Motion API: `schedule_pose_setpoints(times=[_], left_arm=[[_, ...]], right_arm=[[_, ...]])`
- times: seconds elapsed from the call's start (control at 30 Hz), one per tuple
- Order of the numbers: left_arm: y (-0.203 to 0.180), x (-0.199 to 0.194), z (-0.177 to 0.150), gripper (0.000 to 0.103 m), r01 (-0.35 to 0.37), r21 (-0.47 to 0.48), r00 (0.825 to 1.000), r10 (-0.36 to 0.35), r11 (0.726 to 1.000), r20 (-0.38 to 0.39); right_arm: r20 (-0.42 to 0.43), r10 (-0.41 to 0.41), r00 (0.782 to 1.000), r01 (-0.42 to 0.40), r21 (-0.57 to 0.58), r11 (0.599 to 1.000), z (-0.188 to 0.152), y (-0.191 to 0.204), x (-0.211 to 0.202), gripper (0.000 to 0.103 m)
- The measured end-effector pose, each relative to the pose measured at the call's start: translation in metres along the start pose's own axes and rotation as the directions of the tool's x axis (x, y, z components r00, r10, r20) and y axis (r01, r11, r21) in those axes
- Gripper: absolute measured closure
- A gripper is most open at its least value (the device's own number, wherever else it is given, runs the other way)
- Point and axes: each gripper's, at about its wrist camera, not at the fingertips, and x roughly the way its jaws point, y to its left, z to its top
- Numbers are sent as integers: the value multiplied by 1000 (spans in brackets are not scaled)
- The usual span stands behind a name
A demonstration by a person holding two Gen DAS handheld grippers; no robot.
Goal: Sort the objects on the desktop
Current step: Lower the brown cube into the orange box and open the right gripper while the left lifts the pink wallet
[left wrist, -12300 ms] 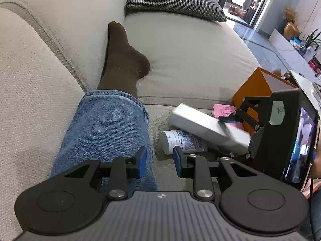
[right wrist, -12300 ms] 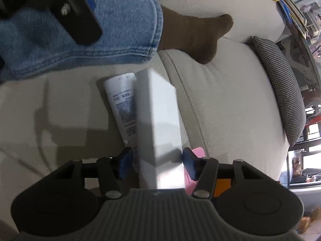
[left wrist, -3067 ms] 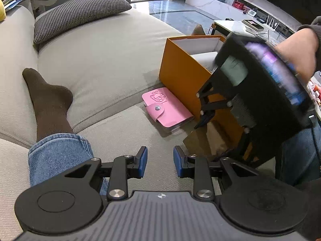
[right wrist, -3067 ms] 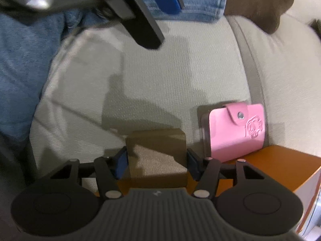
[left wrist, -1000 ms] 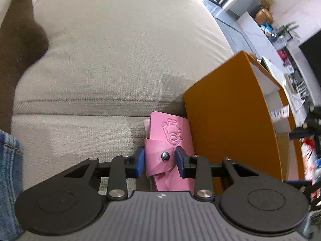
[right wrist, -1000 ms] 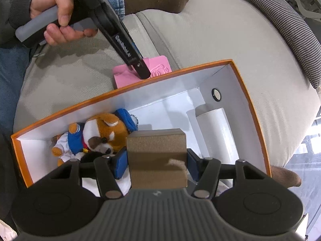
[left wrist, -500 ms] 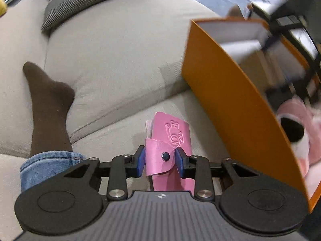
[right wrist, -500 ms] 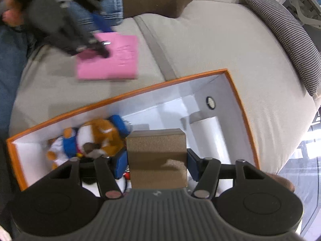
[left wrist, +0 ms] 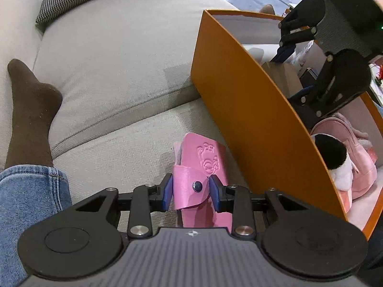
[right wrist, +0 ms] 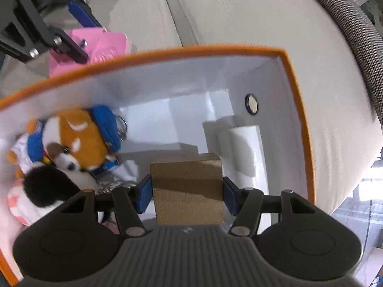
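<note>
Orange box (right wrist: 296, 110) already held plush toys (right wrist: 79, 141) | right gripper (right wrist: 188, 191) pinched brown block (right wrist: 188, 189) over it | left gripper (left wrist: 190, 191) clamped pink wallet (left wrist: 201, 165) just left, outside | both unplaced

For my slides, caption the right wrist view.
Right claw holds a brown box over the orange bin, beside a plush toy.

No legible text, brand or number is shown; only an embossed cartoon emblem is seen on the pink card holder (left wrist: 203, 167), and any lettering in it cannot be read.
</note>
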Motion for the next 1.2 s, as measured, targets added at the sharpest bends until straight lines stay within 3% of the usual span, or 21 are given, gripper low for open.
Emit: schedule_pose_setpoints(times=[0.33,0.67,0.83,1.03,1.2], left_arm=[[1,-23,5,67,6,-17,998,-5,1000,59],[10,-55,14,67,0,-52,991,7,999,134],[2,-83,25,67,-21,-24,980,26,999,198],[-35,-114,49,67,-44,124,961,8,991,277],[-88,-105,72,67,-31,336,961,-65,941,268]], right_arm=[[-84,-57,995,51,-73,996,-7,4,18,42],[-97,-111,989,104,-72,992,-11,2,14,46],[-89,-139,986,132,-79,988,-14,8,7,47],[34,-146,989,145,29,989,-28,9,-43,47],[116,-199,973,187,102,977,-40,33,-88,47]])
